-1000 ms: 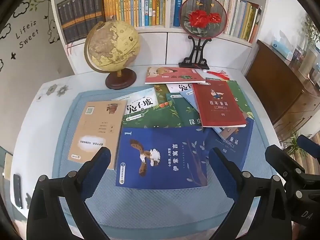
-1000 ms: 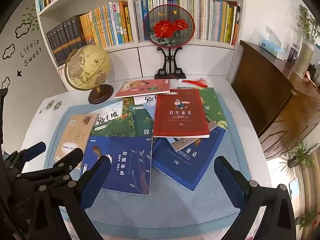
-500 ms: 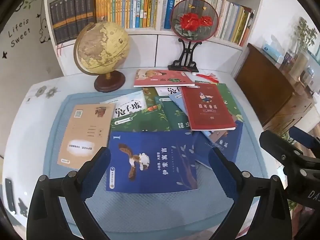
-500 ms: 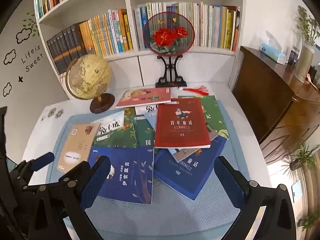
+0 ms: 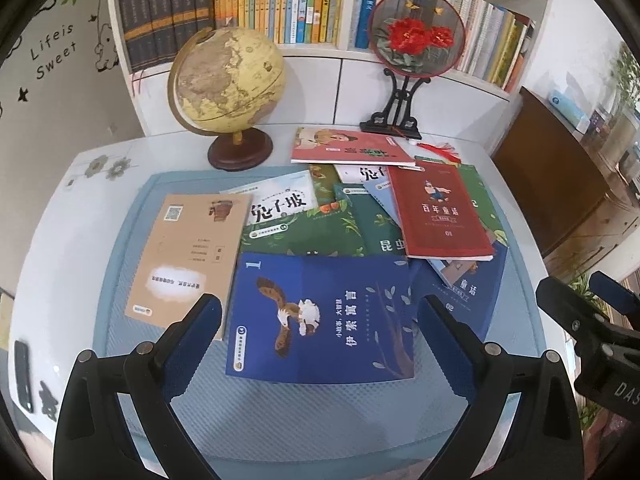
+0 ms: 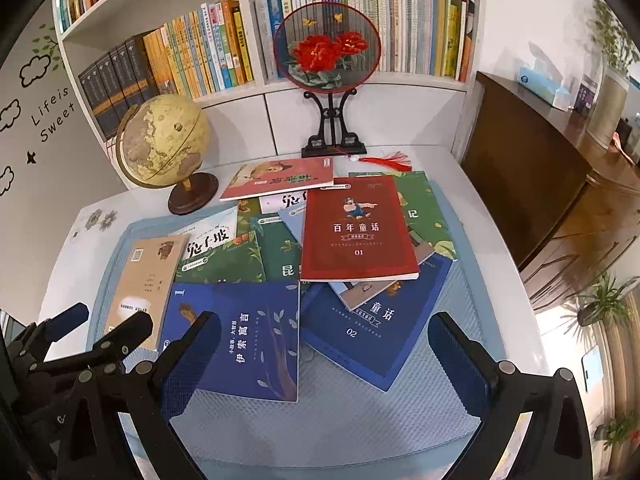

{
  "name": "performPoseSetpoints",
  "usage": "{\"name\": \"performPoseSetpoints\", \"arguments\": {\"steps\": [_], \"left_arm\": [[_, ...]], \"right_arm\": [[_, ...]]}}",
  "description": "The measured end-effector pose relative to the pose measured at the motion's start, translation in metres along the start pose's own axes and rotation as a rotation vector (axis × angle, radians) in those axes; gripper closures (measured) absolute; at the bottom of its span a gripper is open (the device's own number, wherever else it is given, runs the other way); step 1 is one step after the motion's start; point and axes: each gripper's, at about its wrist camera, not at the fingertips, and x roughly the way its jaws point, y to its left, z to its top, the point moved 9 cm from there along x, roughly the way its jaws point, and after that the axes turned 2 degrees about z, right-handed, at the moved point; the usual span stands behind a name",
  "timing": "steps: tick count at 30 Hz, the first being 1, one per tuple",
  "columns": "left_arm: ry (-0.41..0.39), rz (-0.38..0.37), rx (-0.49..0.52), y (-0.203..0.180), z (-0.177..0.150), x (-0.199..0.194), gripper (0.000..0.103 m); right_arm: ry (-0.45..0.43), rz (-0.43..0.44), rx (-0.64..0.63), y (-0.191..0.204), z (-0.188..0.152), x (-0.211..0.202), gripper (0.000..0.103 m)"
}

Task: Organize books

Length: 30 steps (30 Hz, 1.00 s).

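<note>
Both grippers hang above the near edge of the pale blue woven mat (image 5: 320,420), the left gripper (image 5: 320,312) and right gripper (image 6: 326,332) each with jaws spread wide and empty. To start well, I'd take the topmost books first: the dark blue paperback with the eagle (image 5: 320,320) nearest the left, or the red paperback marked 01 (image 6: 356,232) capping the heap. They're thin, glossy, floppy paperbacks, overlapping in a loose fan across the mat in front of the tan globe (image 5: 228,80)

A home study or reading room: packed bookshelves (image 6: 192,56), a globe (image 5: 226,80), wall decals (image 5: 52,54) and children's books (image 6: 356,228).
</note>
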Motion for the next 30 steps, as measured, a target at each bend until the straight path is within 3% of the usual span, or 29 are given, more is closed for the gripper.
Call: {"name": "performPoseSetpoints", "arguments": {"steps": [30], "left_arm": [[0.007,-0.001,-0.013,0.0036,-0.0006,0.0050,0.005]], "right_arm": [[0.010,0.023,0.006,0.0050,-0.0015,0.0012,0.000]]}}
